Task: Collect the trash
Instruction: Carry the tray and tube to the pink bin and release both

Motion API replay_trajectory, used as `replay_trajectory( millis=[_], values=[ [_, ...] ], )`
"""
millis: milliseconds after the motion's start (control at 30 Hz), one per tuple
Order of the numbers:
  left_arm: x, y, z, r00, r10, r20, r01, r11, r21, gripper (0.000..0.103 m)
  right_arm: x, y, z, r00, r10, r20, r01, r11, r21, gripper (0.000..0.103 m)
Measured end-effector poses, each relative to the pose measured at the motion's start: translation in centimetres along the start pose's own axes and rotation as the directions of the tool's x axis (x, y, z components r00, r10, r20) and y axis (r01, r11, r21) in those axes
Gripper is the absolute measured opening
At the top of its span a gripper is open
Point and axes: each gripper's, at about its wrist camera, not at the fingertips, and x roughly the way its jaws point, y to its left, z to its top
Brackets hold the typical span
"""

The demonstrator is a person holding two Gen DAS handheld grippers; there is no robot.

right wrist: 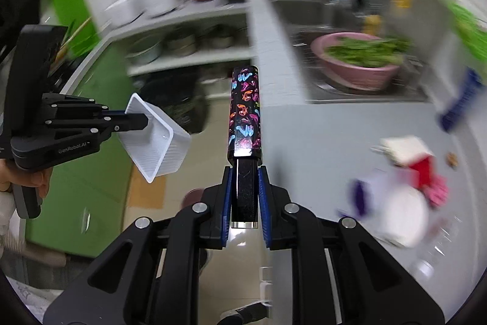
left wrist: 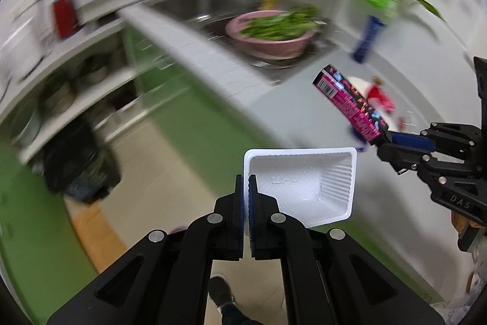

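The left gripper (left wrist: 246,181) is clenched on the rim of a white tray (left wrist: 304,188), which juts to 2 o'clock from the fingers in the left wrist view, its hollow side facing the camera. In the right wrist view the same tray (right wrist: 158,142) hangs at 9 o'clock, tilted, off the counter and over the floor.

The right gripper (right wrist: 246,185) is clenched on a dark box (right wrist: 246,111) printed with bright squiggles; the box stands up along the fingers toward 12 o'clock. From the left wrist view that box (left wrist: 350,102) shows a magenta side with a barcode, at 3 o'clock, slanting up to the left.

On the grey counter (right wrist: 304,142), at 4 o'clock in the right wrist view, lies a blurred heap of trash (right wrist: 404,191): white, red, pink and purple scraps. At 1 o'clock a pink basin (right wrist: 356,66) full of greens sits in the sink (right wrist: 304,20). A hand (right wrist: 27,178) grips the left gripper's handle at 8 o'clock.
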Motion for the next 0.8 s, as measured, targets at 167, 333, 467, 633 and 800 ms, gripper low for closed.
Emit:
replay_trajectory(
  millis=[167,333,467,633,800],
  values=[
    [3.0,6.8,-4.6,0.997,0.071,-0.038,-0.075,0.989,-0.125,0.003,9.0,4.9,0.2,0.994,0.075,-0.085,-0.081,0.994,-0.067,0.016],
    [12.1,12.7,-11.2,0.990,0.097,-0.099,-0.118,0.965,-0.233,0.003,20.0,7.6,-2.9,0.981,0.096,-0.169,-0.112,0.990,-0.087,0.016],
    [19.7,16.6,-16.8,0.984,0.115,-0.139,-0.152,0.941,-0.303,0.003,28.3,8.7,-7.3,0.969,0.089,-0.230,-0.110,0.991,-0.082,0.016],
    [28.8,19.5,-22.3,0.973,0.122,-0.198,-0.186,0.920,-0.346,0.003,35.0,8.5,-11.8,0.961,0.086,-0.264,-0.108,0.992,-0.071,0.016],
    [33.6,21.5,-25.3,0.973,0.132,-0.191,-0.201,0.888,-0.414,0.095,38.7,8.2,-14.7,0.959,0.081,-0.272,-0.105,0.992,-0.076,0.016]
  ],
)
